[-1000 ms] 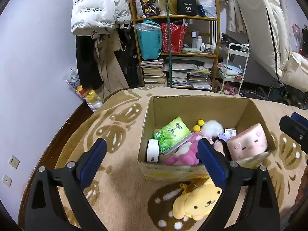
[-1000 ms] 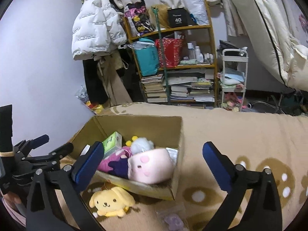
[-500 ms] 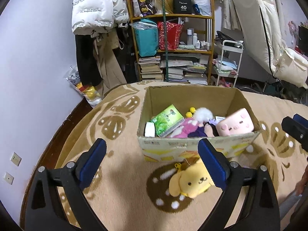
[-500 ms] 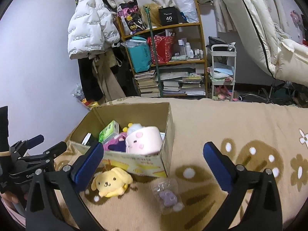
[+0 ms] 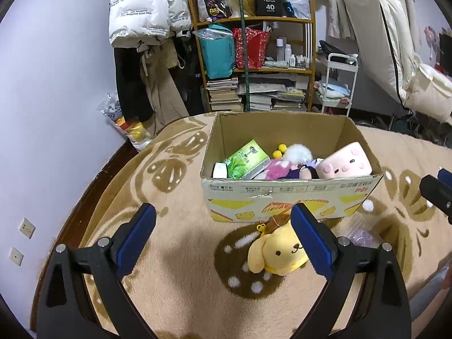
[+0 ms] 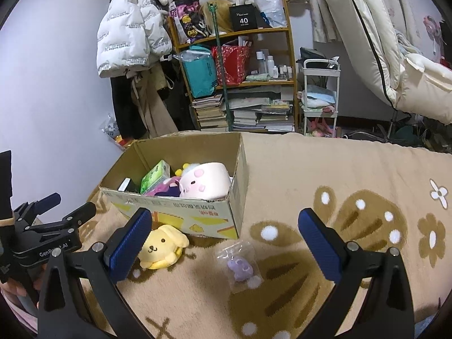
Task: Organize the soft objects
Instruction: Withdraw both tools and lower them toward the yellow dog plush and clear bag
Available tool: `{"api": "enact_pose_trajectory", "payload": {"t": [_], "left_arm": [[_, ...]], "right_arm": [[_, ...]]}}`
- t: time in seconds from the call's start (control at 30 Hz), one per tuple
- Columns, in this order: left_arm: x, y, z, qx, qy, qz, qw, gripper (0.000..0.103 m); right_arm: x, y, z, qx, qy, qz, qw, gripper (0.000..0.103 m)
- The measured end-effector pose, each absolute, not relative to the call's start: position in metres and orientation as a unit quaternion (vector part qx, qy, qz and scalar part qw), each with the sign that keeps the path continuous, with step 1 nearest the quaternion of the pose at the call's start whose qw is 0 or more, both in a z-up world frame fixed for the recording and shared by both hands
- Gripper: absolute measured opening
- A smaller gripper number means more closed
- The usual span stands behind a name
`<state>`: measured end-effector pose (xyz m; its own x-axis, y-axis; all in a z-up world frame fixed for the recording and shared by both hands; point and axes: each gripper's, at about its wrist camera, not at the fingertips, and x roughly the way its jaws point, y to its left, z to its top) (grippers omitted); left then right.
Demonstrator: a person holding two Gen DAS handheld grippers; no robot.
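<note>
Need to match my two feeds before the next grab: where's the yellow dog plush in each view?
Left wrist: yellow dog plush lies low and right of centre, partly behind the right finger.
Right wrist: it lies low and left, beside the left finger.
Shared landmark: the box just behind it in both views.

Pale lilac wall (image 5: 56,90), cluttered wooden bookshelf (image 5: 254,65), beige patterned blanket (image 6: 325,169)
</note>
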<state>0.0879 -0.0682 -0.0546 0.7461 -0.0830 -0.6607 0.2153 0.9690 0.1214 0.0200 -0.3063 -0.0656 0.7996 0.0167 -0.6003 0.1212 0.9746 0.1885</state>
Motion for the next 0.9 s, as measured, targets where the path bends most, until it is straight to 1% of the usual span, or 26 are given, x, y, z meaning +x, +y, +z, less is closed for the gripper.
{"api": "enact_pose_trajectory", "payload": {"t": [0.4,0.9], "left_arm": [[0.096,-0.077,-0.070,0.101,0.364,-0.089,0.922,0.095],[0.104,-0.098,-0.094,0.117,0.391,-0.135,0.903,0.095]], "right_arm": [[0.031,-0.305,-0.081,0.104,0.345,-0.037,0.932,0.103],[0.056,-0.307,-0.112,0.095,0.416,-0.063,0.902,0.103]]}}
